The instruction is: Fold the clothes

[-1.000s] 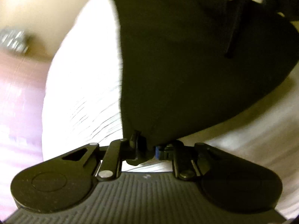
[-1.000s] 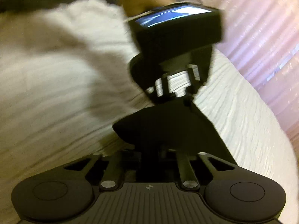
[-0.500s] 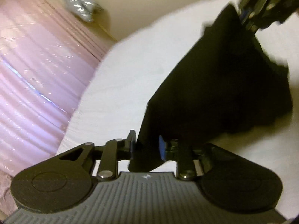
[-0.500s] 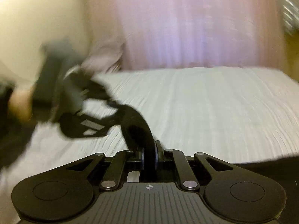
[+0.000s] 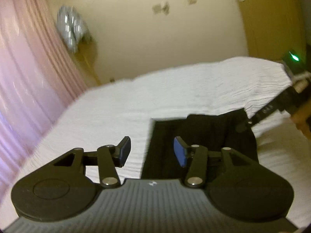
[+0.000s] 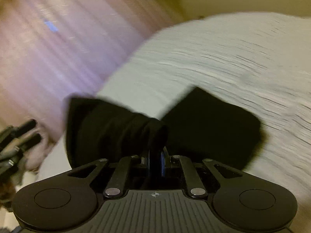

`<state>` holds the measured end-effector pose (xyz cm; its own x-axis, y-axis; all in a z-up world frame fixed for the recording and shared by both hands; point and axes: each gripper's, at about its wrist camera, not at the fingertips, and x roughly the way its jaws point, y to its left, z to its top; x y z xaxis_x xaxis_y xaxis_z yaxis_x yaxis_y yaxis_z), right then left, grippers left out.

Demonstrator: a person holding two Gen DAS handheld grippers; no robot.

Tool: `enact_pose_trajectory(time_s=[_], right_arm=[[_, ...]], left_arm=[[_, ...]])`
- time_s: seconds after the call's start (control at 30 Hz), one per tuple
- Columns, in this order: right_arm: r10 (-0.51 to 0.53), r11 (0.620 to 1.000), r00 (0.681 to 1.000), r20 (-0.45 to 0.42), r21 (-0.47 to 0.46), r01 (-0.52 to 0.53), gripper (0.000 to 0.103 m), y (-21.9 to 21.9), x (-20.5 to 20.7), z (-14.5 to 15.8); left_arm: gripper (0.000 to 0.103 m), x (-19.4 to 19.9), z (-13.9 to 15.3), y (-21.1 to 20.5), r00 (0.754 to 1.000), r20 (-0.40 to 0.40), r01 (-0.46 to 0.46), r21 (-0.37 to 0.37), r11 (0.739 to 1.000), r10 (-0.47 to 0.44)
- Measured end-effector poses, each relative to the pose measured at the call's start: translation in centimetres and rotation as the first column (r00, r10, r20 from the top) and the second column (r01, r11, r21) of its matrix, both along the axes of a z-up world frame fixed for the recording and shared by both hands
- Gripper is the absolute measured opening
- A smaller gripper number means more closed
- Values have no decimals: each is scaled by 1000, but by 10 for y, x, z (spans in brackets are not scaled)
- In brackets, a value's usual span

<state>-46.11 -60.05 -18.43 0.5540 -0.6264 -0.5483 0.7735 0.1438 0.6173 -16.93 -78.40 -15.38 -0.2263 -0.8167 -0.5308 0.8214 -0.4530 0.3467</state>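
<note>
- Left tongs (image 5: pixel 150 151) stand apart, having just been opening; nothing lies between them.
- Black garment (image 5: pixel 202 136) lies on the bed (image 5: pixel 136 104), seemingly released to settle flat.
- Right tongs (image 6: pixel 155 162) stay clamped on a bunched edge, probably to steer the fold.

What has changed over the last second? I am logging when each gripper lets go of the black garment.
The left gripper has let go: it pinched the black fabric garment a second ago, and its jaws have just been opening, with nothing between them now. The garment now lies on the white ribbed bedspread. The right gripper stays shut on the garment's bunched edge.
</note>
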Motion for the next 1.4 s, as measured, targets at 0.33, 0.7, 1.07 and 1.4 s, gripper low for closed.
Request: enact_pose_trajectory(time_s=[0.33, 0.7, 1.07, 1.4], right_arm=[[-112, 984, 989, 100, 153, 96, 8, -17, -54, -43], [-146, 978, 986, 77, 164, 131, 7, -16, -75, -51], [-95, 995, 995, -39, 21, 96, 63, -25, -85, -8], [338, 939, 917, -213, 150, -311, 31, -119, -26, -45]], left_arm=[[44, -12, -69, -31, 999, 40, -25, 228, 973, 17], [45, -1, -101, -35, 997, 8, -76, 286, 955, 76], [44, 36, -116, -79, 990, -5, -130, 387, 913, 143], [20, 41, -140, -110, 989, -45, -95, 516, 851, 138]])
